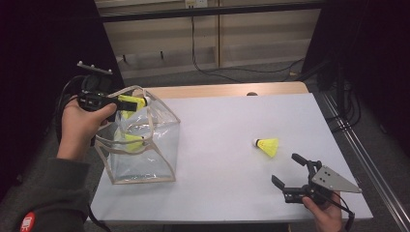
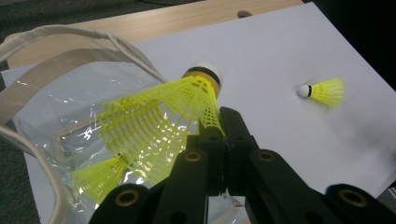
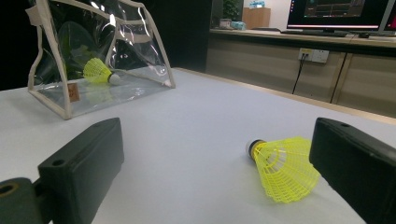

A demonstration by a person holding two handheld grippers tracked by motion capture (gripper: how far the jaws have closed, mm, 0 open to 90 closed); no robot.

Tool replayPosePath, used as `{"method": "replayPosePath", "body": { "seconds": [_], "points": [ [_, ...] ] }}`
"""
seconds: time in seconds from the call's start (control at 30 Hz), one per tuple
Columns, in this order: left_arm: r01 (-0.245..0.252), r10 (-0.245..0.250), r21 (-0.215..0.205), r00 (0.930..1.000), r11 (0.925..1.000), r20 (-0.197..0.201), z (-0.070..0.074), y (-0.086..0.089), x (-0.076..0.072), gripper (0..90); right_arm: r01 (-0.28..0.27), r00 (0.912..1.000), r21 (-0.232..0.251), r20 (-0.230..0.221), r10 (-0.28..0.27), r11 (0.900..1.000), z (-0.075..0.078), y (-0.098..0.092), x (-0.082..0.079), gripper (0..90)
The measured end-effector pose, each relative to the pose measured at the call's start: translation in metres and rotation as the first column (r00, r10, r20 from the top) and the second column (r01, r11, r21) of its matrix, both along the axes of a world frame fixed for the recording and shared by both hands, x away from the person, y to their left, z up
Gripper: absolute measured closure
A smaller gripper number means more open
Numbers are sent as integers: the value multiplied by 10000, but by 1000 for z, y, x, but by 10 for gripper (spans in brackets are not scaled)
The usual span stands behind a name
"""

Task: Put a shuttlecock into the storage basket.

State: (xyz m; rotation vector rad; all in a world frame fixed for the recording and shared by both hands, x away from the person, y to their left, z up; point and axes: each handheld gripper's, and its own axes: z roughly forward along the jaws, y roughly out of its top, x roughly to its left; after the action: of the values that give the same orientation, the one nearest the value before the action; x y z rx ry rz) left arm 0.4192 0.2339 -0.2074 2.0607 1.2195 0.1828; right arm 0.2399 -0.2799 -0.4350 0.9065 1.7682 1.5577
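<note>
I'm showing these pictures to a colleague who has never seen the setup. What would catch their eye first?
Probably the bright yellow shuttlecock pinched in the shut left gripper, held over the open top of the clear bag at the table's left side. A second shuttlecock already lies inside that bag. A third one lies on the white table toward the right, just ahead of the open right gripper.

I find no text I can read: the small tan tag (image 3: 72, 92) on the clear bag (image 3: 135, 42) is too blurred for me.
</note>
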Motion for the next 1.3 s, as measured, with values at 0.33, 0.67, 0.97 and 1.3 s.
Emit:
{"method": "replayPosePath", "body": {
  "seconds": [0.33,0.67,0.97,1.3],
  "points": [
    [-231,231,71,9997,9997,45,0,6,2,888,17,10000,21,-4,-17,10000,0,0,0,29],
    [-571,570,69,9983,9983,89,-5,11,3,887,-19,10000,0,12,19,10000,0,0,0,29],
    [-814,813,93,9967,9966,32,-11,15,6,886,-38,10000,-18,-3,38,10000,0,0,0,29],
    [-1017,1020,278,9947,9944,-101,-20,16,8,886,-32,10000,12,-6,32,10000,0,1,0,29]
  ]
}}
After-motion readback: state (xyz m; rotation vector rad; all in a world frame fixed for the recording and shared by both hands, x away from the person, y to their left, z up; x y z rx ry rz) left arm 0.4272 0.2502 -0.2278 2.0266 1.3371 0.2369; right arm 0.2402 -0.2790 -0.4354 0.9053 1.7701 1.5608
